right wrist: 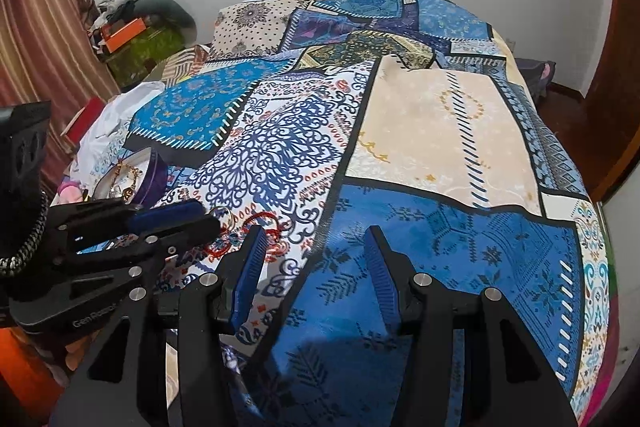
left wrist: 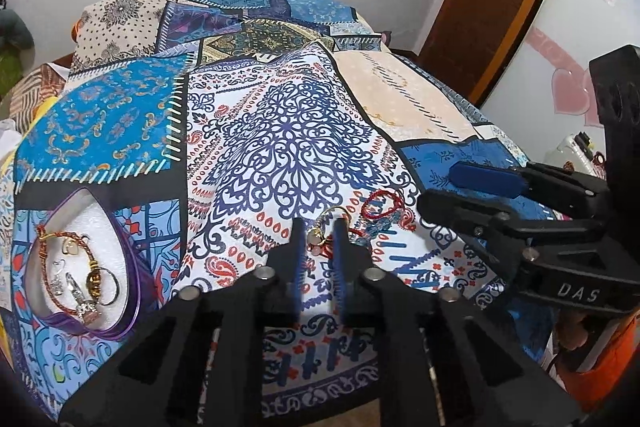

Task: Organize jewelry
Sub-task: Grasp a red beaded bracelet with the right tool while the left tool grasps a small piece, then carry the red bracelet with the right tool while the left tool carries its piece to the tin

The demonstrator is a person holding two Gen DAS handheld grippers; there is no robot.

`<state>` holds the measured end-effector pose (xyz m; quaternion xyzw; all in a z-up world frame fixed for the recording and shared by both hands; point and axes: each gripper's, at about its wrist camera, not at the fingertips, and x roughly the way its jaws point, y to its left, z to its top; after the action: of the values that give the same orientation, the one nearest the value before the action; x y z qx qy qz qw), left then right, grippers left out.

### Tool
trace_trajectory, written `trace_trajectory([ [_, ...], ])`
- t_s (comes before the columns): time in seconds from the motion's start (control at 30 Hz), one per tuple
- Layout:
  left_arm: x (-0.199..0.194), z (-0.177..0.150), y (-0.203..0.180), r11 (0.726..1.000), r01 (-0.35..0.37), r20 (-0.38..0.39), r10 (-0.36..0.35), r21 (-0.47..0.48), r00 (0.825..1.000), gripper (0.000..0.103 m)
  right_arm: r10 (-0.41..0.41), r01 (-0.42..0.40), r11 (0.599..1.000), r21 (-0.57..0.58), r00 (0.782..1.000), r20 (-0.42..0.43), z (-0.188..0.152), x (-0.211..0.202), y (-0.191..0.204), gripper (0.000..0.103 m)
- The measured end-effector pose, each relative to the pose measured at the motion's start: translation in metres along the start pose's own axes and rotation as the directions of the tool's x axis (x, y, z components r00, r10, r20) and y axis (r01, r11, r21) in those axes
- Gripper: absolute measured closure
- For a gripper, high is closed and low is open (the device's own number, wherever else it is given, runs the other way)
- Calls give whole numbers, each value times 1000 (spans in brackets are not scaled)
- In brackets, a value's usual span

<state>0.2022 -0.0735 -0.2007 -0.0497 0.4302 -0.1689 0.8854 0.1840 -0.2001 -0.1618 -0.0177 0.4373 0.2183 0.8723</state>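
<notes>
Pinching the gold ring [left wrist: 325,223] where it lies on the bed's patchwork cover [left wrist: 288,131], the left gripper [left wrist: 318,227] has its fingers closed on the band. In my judgement the lift should go straight up, so the red cord bracelet [left wrist: 380,207] touching it does not snag, then across to the heart-shaped box [left wrist: 132,259]. The right gripper [right wrist: 316,247] hangs half-open and empty. Counted: two pieces loose, one box holding several, too tangled to number.
</notes>
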Motion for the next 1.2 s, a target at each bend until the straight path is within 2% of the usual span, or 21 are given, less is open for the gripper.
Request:
trace_trajectory([
  [0.13,-1,1,4,1000,16,11,-16,-20,1000,95,5,-5,1000,-16,1000,-2,4,5,7,58],
  [0.27,-7,2,7,1000,5,24,-4,-31,1000,95,22,-23,999,-35,999,-24,7,14,15,70],
  [0.4,-20,3,13,999,-9,54,11,-39,999,95,20,-21,999,-43,1000,-24,7,20,20,75],
  [0.6,-38,6,20,998,-34,92,39,-51,995,95,48,-50,996,-79,998,-29,6,25,29,93],
  [0.73,-45,6,22,997,-41,105,47,-58,993,95,29,-31,994,-108,999,-23,5,25,36,96],
  [0.9,-56,5,21,997,-51,121,57,-55,991,95,21,-21,997,-76,1000,-3,8,18,33,96],
  [1.2,-81,2,25,996,-66,167,76,-63,983,95,-9,16,998,-65,995,101,24,-22,37,97],
])
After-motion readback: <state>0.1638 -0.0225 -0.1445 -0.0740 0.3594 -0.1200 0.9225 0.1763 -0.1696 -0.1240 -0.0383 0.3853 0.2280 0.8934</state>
